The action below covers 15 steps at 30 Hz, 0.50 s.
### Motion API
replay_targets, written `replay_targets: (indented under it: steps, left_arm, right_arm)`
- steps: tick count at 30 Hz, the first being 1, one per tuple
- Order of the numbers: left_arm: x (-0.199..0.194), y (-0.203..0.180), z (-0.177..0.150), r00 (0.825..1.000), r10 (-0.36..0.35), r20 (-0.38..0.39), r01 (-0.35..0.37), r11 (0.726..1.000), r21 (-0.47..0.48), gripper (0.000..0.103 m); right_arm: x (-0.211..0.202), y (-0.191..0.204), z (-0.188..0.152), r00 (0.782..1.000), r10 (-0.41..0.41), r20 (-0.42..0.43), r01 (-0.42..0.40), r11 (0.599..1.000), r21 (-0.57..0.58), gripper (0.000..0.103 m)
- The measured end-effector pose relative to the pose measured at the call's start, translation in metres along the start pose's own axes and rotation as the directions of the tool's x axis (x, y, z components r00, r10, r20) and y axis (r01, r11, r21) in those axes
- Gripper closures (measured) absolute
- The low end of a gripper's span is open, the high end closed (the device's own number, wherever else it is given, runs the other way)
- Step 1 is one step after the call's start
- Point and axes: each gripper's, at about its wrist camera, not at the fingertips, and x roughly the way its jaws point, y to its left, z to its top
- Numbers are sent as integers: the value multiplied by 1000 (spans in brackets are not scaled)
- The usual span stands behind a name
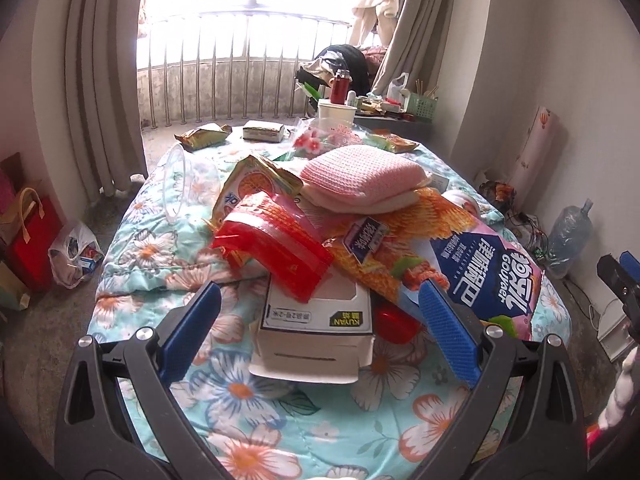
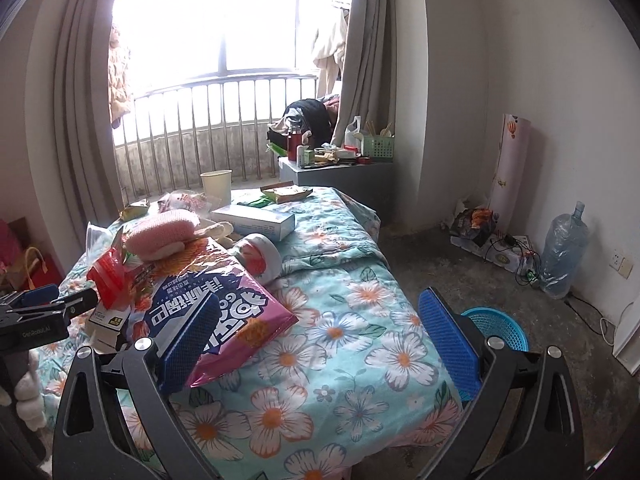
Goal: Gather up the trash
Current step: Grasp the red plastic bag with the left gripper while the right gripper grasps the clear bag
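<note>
Trash lies piled on a bed with a floral quilt (image 1: 248, 404). In the left wrist view my left gripper (image 1: 320, 328) is open, its fingers on either side of a white cardboard box (image 1: 316, 336). A red plastic wrapper (image 1: 276, 244) rests on the box. A large pink and blue snack bag (image 1: 480, 280) lies to the right. In the right wrist view my right gripper (image 2: 316, 340) is open and empty above the quilt (image 2: 340, 360), its left finger beside the snack bag (image 2: 224, 312). A blue trash basket (image 2: 498, 328) stands on the floor by the bed.
A pink knitted pad (image 1: 360, 176), a clear plastic cup (image 1: 188, 184), a paper cup (image 1: 336, 114) and several snack wrappers lie farther up the bed. A grey side table (image 2: 340, 176) holds clutter. A water jug (image 2: 564, 248) and cables sit by the right wall.
</note>
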Motion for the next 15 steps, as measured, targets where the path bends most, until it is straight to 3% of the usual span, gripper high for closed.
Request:
replay_targets:
  steps: [3, 9, 13, 15]
  left_arm:
    - [5, 17, 7, 1000, -9, 5, 9, 999, -44, 9]
    - [28, 49, 25, 991, -132, -17, 125, 971, -203, 14]
    - [56, 64, 31, 990, -126, -69, 103, 957, -270, 26]
    - [71, 71, 31, 989, -91, -118, 52, 952, -301, 32]
  right_arm:
    - [6, -3, 1, 1000, 17, -24, -17, 1000, 11, 6]
    - [17, -7, 17, 992, 118, -34, -115, 990, 79, 6]
    - [26, -4, 32, 977, 212, -27, -207, 971, 118, 6]
    - [34, -1, 39, 962, 269, -34, -261, 953, 153, 6]
